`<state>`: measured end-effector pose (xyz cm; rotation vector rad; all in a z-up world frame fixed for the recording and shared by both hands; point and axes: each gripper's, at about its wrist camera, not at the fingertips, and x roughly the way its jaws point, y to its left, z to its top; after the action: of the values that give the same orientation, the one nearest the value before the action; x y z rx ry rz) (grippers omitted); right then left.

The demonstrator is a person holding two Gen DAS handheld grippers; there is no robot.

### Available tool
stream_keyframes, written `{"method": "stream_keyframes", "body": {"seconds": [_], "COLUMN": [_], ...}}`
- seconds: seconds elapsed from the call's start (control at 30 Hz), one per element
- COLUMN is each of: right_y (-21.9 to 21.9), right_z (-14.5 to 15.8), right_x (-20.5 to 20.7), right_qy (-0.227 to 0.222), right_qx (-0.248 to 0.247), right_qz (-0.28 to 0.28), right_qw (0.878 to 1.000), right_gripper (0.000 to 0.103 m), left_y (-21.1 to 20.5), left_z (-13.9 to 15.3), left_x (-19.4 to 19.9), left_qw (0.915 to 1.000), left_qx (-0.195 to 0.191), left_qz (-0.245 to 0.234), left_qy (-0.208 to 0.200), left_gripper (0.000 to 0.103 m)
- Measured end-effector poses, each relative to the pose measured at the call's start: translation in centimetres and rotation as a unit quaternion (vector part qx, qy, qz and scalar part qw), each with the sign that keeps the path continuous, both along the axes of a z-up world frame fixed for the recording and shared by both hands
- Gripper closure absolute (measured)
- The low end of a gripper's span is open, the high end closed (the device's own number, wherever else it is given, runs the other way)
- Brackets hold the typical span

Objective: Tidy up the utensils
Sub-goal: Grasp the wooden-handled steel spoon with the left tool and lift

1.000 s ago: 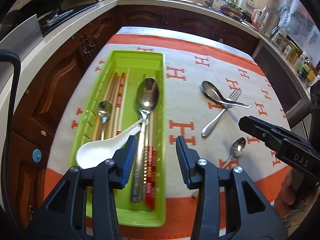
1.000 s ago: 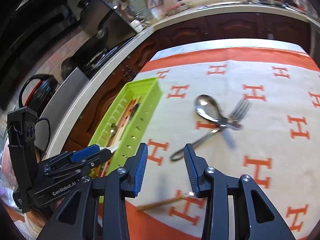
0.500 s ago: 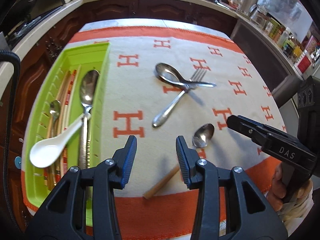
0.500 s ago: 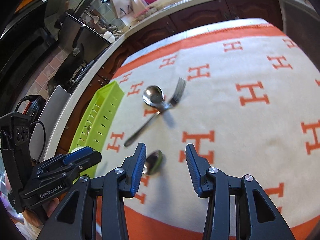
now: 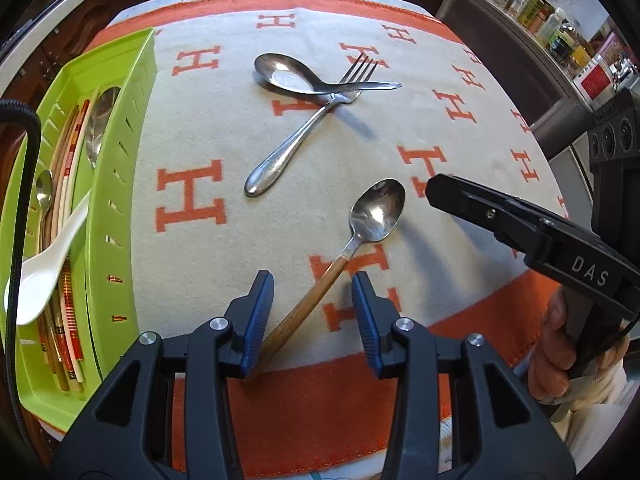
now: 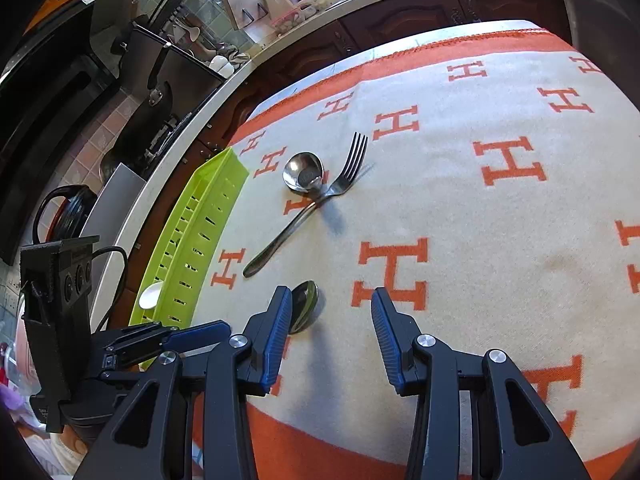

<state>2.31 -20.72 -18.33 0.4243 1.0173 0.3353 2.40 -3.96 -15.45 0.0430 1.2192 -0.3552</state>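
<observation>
A wooden-handled spoon (image 5: 360, 236) lies on the cloth; its handle runs between the fingers of my open left gripper (image 5: 313, 316). Its bowl (image 6: 306, 306) shows just left of my open right gripper (image 6: 330, 332). A metal fork (image 5: 304, 132) and a wide metal spoon (image 5: 296, 76) lie crossed further back; they also show in the right wrist view as the fork (image 6: 308, 208) and the spoon (image 6: 303, 172). A green utensil tray (image 5: 116, 184) at the left holds chopsticks, metal spoons and a white ceramic spoon (image 5: 40, 268). The tray's slotted wall (image 6: 200, 240) shows in the right view.
The table wears a cream cloth with orange H marks (image 5: 192, 196) and an orange border (image 5: 304, 408). Kitchen counters and dark cabinets (image 6: 360, 28) surround it. Jars stand on a shelf at the far right (image 5: 560, 20).
My left gripper has moved right from over the tray to the wooden-handled spoon and lowered around its handle. My right gripper has swung right and closer to the spoon's bowl.
</observation>
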Motion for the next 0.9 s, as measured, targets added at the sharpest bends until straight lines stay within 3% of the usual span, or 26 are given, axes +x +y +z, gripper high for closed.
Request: {"method": "stream_keyframes", "body": {"seconds": [0.23, 0.33, 0.43, 0.67, 0.9], "right_y": [-0.1, 0.0, 0.0, 0.4, 0.7], "right_z": [-0.7, -0.9, -1.0, -0.3, 2.4], "right_x": [0.0, 0.0, 0.1, 0.3, 1.9], "right_qy": [0.006, 0.005, 0.005, 0.001, -0.012], "right_qx": [0.004, 0.005, 0.004, -0.011, -0.007], "right_qz": [0.001, 0.002, 0.004, 0.012, 0.020], "right_qw": [1.000, 1.000, 1.000, 1.000, 1.000], "right_gripper": [0.061, 0.061, 0.061, 0.061, 0.061], "left_y": [-1.4, -1.8, -1.0, 0.6, 2.8], "left_z": [-0.1, -0.2, -0.1, 0.6, 5.3], "left_x": [0.1, 0.0, 0.4, 0.3, -0.3], "left_qw": [0.9988, 0.9976, 0.9988, 0.9993, 0.9972], "left_qx": [0.025, 0.037, 0.019, 0.006, -0.024], "left_qz": [-0.030, -0.037, -0.019, 0.014, 0.033], "left_qy": [-0.028, -0.046, -0.042, -0.033, -0.064], "left_gripper": [0.069, 0.087, 0.099, 0.099, 0.099]}}
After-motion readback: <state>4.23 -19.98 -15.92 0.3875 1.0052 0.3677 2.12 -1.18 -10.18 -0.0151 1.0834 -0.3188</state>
